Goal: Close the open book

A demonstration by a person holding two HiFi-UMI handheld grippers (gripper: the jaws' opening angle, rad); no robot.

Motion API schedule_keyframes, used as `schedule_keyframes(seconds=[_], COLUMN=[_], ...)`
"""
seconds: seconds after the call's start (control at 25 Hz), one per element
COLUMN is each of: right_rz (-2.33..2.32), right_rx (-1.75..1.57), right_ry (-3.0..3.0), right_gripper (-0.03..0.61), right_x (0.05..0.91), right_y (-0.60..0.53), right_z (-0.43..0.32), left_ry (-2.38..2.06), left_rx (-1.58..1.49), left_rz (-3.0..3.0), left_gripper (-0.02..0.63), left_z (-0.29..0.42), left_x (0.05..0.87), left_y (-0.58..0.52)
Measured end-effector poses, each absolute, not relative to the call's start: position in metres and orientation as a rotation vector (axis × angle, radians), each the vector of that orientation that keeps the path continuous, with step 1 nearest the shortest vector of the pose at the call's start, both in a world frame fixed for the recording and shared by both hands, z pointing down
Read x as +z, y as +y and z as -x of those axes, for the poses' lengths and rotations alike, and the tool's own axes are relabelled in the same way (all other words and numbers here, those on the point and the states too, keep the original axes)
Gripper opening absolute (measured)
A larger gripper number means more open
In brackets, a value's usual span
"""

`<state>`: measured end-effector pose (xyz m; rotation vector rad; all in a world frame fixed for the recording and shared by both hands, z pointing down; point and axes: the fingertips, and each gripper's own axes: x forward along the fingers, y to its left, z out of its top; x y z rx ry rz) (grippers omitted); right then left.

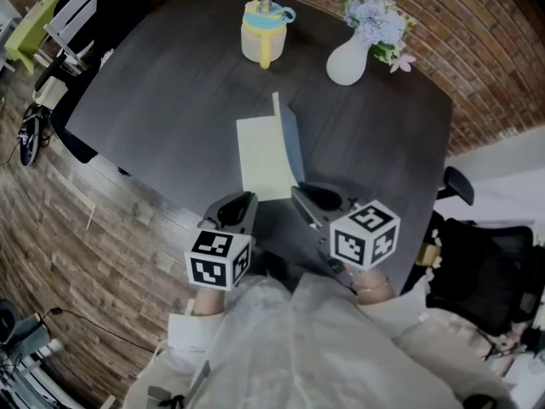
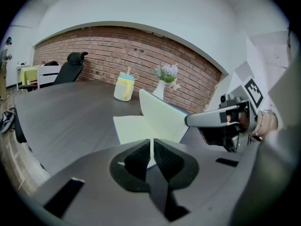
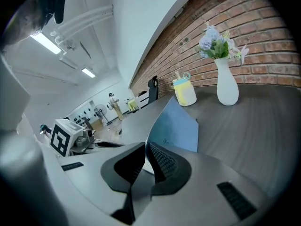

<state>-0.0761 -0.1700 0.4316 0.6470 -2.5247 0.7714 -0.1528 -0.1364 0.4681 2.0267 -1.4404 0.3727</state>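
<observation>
The right tongs [image 3: 145,150] are gripping the near edge of the book's [image 1: 266,156] raised blue cover [image 3: 176,126]. Their pads are sitting almost together with the thin board between them. The left tongs [image 2: 151,149] are closed on nothing, leaving only a narrow slit with the pale page [image 2: 131,128] showing through it. They are sitting at the near left corner of that page; whether they are touching it cannot be confirmed.

The book is lying directly ahead of both tongs, near the middle of the desk [image 1: 170,100]. Its spine is running away from the person. The pale page is lying flat to the left of the spine, and the cover is standing close to upright along it. Judgement: closing is calling for the cover to swing leftward and down over the flat page. The right hand is already holding it and is the one placed to do so. The left tongs are sitting in the path of that swing and are likely needing to clear it.

The desk is dark, wood-grained and otherwise uncluttered. A yellow cup [image 1: 262,32] and a white vase [image 1: 349,58] of flowers are standing well beyond the book at the far edge. A brick wall [image 2: 141,55] is running behind them. Black chairs [image 1: 485,262] are standing to the sides on a plank floor [image 1: 102,262].
</observation>
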Motion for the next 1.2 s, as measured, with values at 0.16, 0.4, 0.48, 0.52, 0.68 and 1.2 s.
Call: schedule_keyframes(seconds=[0.16, 0.4, 0.48, 0.52, 0.68, 1.2], right_rz=[-0.636, -0.601, -0.590, -0.583, -0.550, -0.463], right_rx=[0.772, 0.748, 0.744, 0.741, 0.736, 0.732], right_ry=[-2.513, -2.487, -2.478, -2.474, -2.451, -2.356], right_gripper=[0.032, 0.032, 0.032, 0.032, 0.032, 0.034], right_x=[0.436, 0.444, 0.447, 0.449, 0.457, 0.491], right_y=[-0.167, -0.163, -0.161, -0.160, -0.156, -0.147], right_z=[0.084, 0.097, 0.101, 0.103, 0.112, 0.135], left_ry=[-1.420, -1.374, -1.366, -1.361, -1.375, -1.360], left_rx=[0.378, 0.409, 0.399, 0.391, 0.373, 0.351], left_rz=[-2.009, -2.007, -1.994, -1.984, -1.913, -1.843], left_gripper=[0.023, 0.023, 0.023, 0.023, 0.023, 0.023], left_z=[0.155, 0.156, 0.158, 0.159, 0.168, 0.189], left_x=[0.476, 0.487, 0.489, 0.491, 0.501, 0.516], left_y=[-0.132, -0.125, -0.123, -0.122, -0.120, -0.112])
